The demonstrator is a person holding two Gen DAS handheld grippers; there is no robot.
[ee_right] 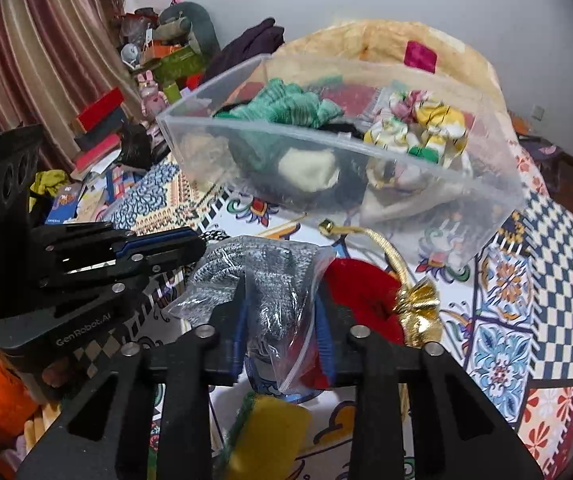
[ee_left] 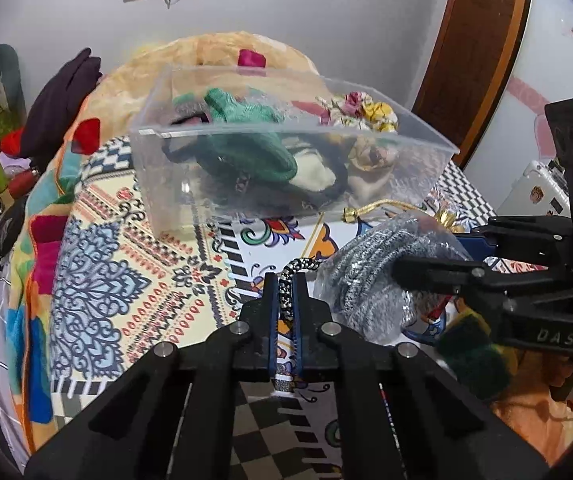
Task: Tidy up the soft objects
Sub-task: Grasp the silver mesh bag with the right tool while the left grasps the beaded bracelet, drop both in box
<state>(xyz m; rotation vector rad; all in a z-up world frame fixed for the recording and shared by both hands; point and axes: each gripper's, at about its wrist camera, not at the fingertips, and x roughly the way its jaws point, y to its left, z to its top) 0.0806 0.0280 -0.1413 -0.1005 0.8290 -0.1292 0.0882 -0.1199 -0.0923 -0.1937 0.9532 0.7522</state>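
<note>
Patterned bedspread (ee_left: 134, 216): the base under everything, with clutter along its far edges.

Clear plastic bin (ee_left: 190, 168): it stood on the bedspread ahead of both my tongs, its long axis running left to right across my view. It already held a green knit piece (ee_left: 254, 136), a floral scrunchie (ee_right: 422, 124), a cream item and dark bands.

Bagged grey knit (ee_right: 254, 280): a grey marled knit in a clear plastic bag, lying just in front of the bin's near wall. My right gripper (ee_right: 282, 300) had its fingers on either side of it, pressing in on the bag, so I judged it grasped. The bin lay straight ahead of and above that grip.

Red soft piece (ee_right: 362, 292) and gold drawstring pouch (ee_right: 418, 308): just beside the bag on its right, ungripped. The pouch's cord ran toward the bin.

Yellow and green sponge (ee_right: 270, 432): near my right tongs, nearest me.

Black-and-white cord (ee_left: 292, 280): the smallest item, pinched between the nearly closed fingers of my left gripper (ee_left: 284, 284), its long axis pointing forward toward the bin. The left tongs sat level with the right, just beside the bag. I judged both loads needed a short forward lift over the near wall.
</note>
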